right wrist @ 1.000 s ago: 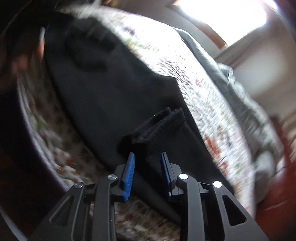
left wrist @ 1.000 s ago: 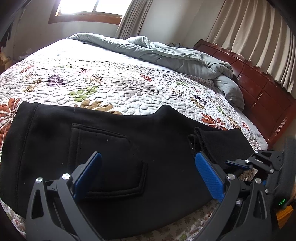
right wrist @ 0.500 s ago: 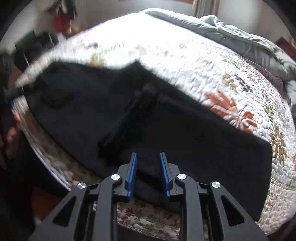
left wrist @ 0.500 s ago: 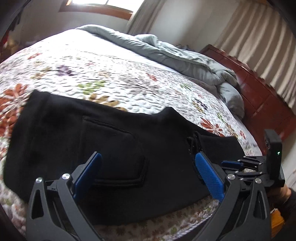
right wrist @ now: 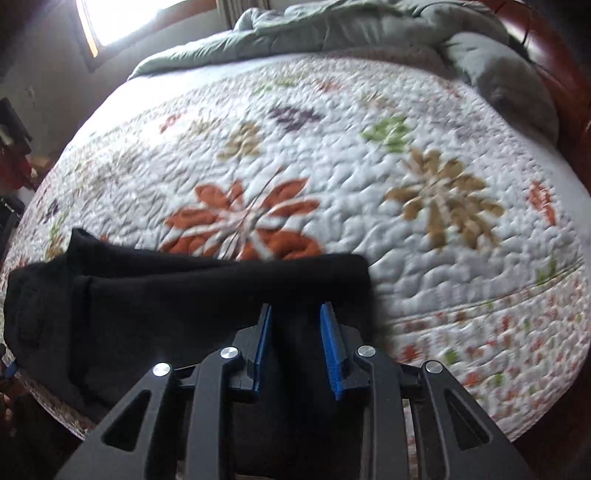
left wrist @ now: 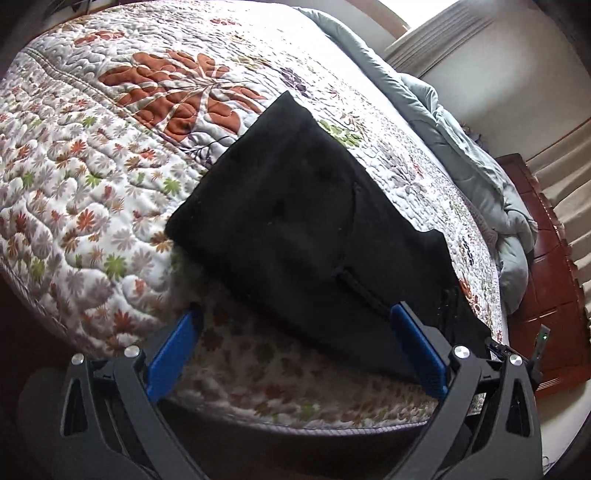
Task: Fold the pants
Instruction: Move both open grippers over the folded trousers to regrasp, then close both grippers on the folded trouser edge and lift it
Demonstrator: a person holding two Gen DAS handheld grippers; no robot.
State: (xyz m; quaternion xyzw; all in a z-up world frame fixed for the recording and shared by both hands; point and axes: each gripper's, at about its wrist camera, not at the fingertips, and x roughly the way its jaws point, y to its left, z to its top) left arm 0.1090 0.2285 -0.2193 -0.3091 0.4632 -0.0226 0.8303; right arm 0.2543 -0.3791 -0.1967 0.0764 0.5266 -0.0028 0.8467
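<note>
Bed [left wrist: 110, 155] w/ white floral quilt fills both views; big open stretch of quilt beyond the pants [left wrist: 306, 236], toward the far side. Grey duvet [left wrist: 491, 192] bunched along the far edge, up against the red-brown wooden headboard [left wrist: 546, 295]. Window [right wrist: 122, 22] bright in right wrist view.

Pants: 1 pair, black, soft matte fabric, lying flat as a long band close to the near bed edge, parallel to it. Back-pocket seam visible in left view. In right view the end of the band is squared off, a second layer overlaps on the left w/ a raised corner; some motion blur there.

Left gripper [left wrist: 295, 354]: fingers spread wide, nothing between them, sitting off the near edge of the bed over the quilt overhang; right-hand pad just at the pants' near edge.

Right gripper [right wrist: 295, 343]: fingers narrowed, black cloth sits between the blue pads [right wrist: 332, 350] at the pants' near edge. Contact looks likely but can't confirm a firm pinch.

Count: 1 pants, 2 grippers, 1 duvet.
</note>
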